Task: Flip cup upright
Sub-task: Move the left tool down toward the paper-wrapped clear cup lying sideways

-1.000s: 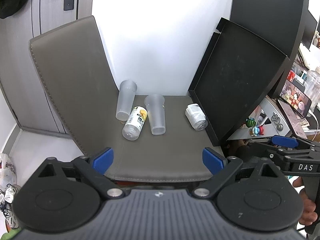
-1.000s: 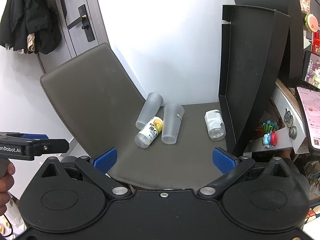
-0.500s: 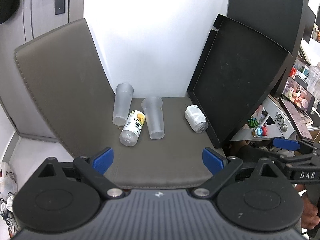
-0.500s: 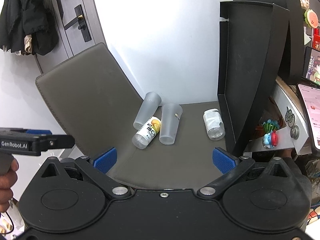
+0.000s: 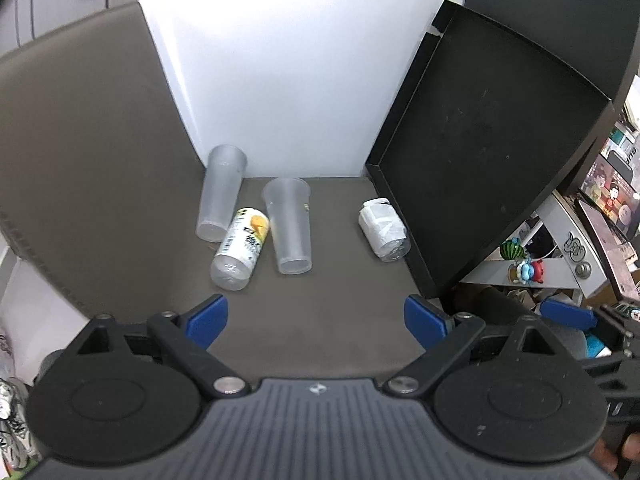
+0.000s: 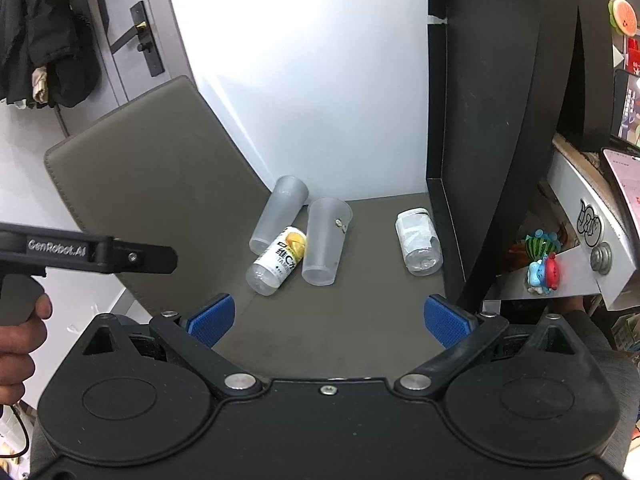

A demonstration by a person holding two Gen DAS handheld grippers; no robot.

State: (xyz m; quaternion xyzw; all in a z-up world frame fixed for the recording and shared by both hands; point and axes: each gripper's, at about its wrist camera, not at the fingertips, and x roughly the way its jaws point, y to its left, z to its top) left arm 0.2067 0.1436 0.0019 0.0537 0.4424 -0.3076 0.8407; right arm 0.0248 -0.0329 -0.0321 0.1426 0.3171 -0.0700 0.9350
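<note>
- Basically, left wrist view: left gripper (image 5: 316,320) was spread wide, holding nothing, above the near edge of the grey mat (image 5: 320,312). Two frosted cups lay on their sides: far-left cup (image 5: 221,194), centre cup (image 5: 290,226), yellow-label bottle (image 5: 242,248) between them, touching both.
- Right wrist view: right gripper (image 6: 328,320) also spread, empty. Centre cup (image 6: 325,247) lay well ahead; clear bottle (image 6: 418,240) just beside the black tray (image 6: 460,160).

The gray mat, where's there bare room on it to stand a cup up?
The gray mat is bare along its near edge, in front of both grippers, and between the middle cup and the clear bottle. It is crowded at the back left: the far cup, yellow-label bottle and middle cup lie close together.
</note>
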